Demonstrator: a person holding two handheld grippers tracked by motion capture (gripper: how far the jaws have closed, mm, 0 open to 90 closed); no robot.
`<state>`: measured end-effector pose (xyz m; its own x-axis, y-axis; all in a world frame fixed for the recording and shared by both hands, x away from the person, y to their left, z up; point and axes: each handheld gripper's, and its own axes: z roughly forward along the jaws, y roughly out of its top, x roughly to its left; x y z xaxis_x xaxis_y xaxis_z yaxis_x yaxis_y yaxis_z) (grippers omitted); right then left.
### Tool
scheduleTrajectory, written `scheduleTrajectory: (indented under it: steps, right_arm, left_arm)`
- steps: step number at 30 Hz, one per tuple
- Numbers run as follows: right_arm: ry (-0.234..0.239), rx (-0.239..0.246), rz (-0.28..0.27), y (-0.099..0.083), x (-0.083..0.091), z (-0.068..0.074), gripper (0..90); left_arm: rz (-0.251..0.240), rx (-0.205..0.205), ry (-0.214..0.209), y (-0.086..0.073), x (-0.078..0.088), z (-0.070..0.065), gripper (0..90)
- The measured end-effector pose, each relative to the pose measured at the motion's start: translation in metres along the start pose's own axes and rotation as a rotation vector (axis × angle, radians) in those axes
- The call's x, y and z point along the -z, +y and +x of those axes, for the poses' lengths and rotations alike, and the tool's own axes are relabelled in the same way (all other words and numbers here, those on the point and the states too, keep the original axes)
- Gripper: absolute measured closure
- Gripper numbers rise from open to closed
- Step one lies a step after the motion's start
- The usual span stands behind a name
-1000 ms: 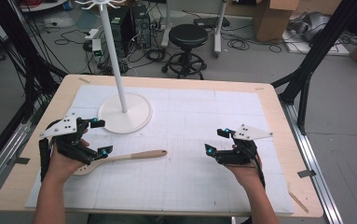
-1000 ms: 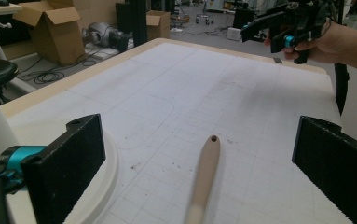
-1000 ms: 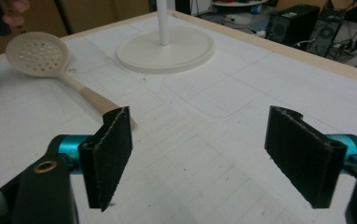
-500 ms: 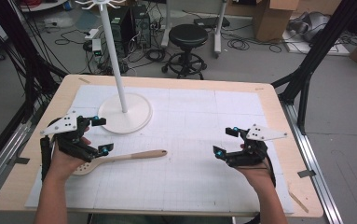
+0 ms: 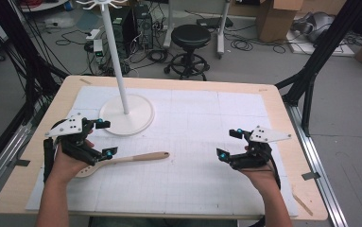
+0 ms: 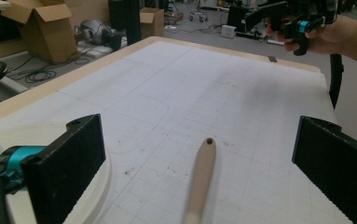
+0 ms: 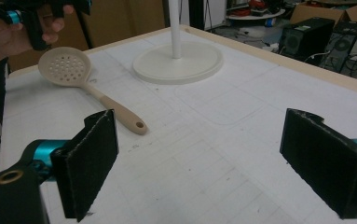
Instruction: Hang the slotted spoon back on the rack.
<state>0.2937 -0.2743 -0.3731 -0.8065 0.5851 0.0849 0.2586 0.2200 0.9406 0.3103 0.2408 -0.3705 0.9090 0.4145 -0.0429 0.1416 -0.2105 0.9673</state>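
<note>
Slotted spoon (image 7: pixel 80 84), smooth beige, round perforated bowl, lies on gridded mat (image 5: pixel 207 142).

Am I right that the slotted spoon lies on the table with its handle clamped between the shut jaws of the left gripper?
Not quite: the left gripper stands open, its jaws wide apart on either side of the slotted spoon handle without touching it, as the left gripper view shows. The spoon does lie on the table.

The right claw (image 5: pixel 230 144) has drifted toward the worktop's (image 5: pixel 273 101) right edge, farther from the slotted spoon (image 5: pixel 122 161), and its jaws have just been opening with nothing between them.
</note>
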Motion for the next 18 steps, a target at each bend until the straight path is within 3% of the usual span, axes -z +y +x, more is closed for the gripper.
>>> scheduleTrajectory:
  steps: [5,11,14,15,16,17,18]
  right_arm:
    - [-0.005,0.000,-0.002,0.002,0.000,0.001,10.5]
    - [-0.009,0.011,0.010,0.001,0.000,0.001,10.6]
    - [-0.004,0.010,0.008,0.001,0.000,0.001,10.6]
    - [-0.001,0.012,0.004,0.001,0.000,0.003,10.6]
    - [-0.001,0.012,0.004,0.001,0.000,0.003,10.6]
    - [-0.001,0.018,0.011,0.001,-0.002,0.003,10.6]
    - [-0.001,0.018,0.011,0.001,-0.002,0.003,10.6]
  left_arm:
    - [0.020,0.001,-0.009,0.000,-0.005,-0.001,3.0]
    - [0.082,-0.001,-0.006,0.000,-0.012,-0.003,3.0]
    - [0.133,-0.007,-0.008,-0.001,-0.021,-0.006,3.0]
    - [0.172,-0.015,-0.012,-0.002,-0.028,-0.008,3.0]
    - [0.172,-0.015,-0.012,-0.002,-0.028,-0.008,3.0]
    - [0.228,-0.024,-0.015,-0.004,-0.039,-0.010,3.0]
    - [0.228,-0.024,-0.015,-0.004,-0.039,-0.010,3.0]
